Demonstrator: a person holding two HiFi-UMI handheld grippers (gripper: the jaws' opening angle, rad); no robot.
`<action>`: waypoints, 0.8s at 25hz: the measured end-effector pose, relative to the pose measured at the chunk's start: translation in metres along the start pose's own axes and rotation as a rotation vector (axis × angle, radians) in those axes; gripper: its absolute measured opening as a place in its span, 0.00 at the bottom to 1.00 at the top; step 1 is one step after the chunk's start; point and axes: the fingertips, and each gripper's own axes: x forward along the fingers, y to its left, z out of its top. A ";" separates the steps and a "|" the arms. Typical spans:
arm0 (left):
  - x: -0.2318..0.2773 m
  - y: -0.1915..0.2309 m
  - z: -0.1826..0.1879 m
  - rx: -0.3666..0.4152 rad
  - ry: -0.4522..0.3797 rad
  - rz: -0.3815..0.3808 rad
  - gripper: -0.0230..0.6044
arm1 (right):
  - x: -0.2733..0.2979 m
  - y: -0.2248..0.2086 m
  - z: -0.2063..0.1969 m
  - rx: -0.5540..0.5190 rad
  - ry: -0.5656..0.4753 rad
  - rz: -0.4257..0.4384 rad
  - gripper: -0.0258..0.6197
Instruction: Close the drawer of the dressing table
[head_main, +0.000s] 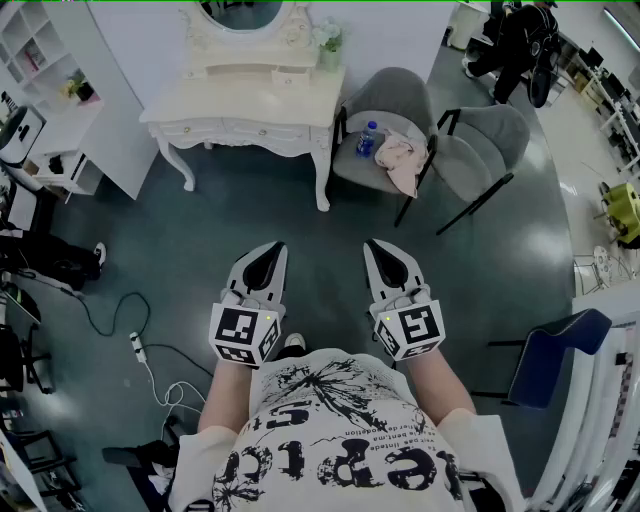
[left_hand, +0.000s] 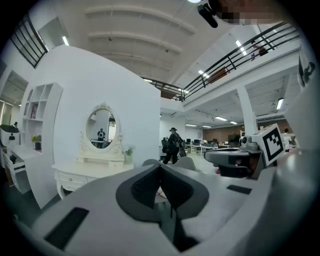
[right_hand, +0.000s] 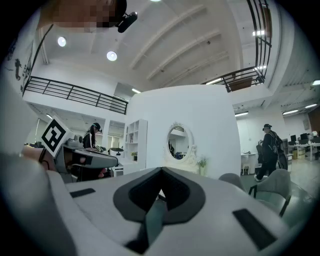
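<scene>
The person stands on the dark floor (head_main: 250, 215) well back from the dressing table (head_main: 230, 98), both forearms stretched forward from the torso, side by side and a little apart. The left gripper (head_main: 271, 249) and right gripper (head_main: 377, 246) point ahead toward the furniture and are held about level, marker cubes turned up toward the head. In the left gripper view the left gripper's (left_hand: 160, 167) jaws are pressed together at the tips with nothing between them; the right gripper's (right_hand: 161, 172) jaws are likewise together and empty. The dressing table's cream surface lies far ahead of the left gripper, against the white wall, with its oval mirror (left_hand: 101, 129) above. Its drawer fronts (head_main: 205, 130) run under the top, too small to tell whether any is pulled out. Just to the table's right stand two grey chairs (head_main: 480, 140); the nearer seat carries a pale cloth (head_main: 402, 160) and a blue bottle (head_main: 367, 138).
</scene>
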 end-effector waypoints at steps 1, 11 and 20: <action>0.000 0.002 0.000 0.000 0.000 0.007 0.07 | 0.000 -0.001 -0.002 -0.001 0.005 -0.001 0.06; 0.009 0.010 0.000 -0.017 -0.002 0.014 0.07 | 0.006 -0.007 -0.009 0.036 0.022 -0.003 0.06; 0.014 0.042 -0.011 -0.051 -0.021 0.013 0.07 | 0.034 0.007 -0.017 0.050 0.031 -0.014 0.06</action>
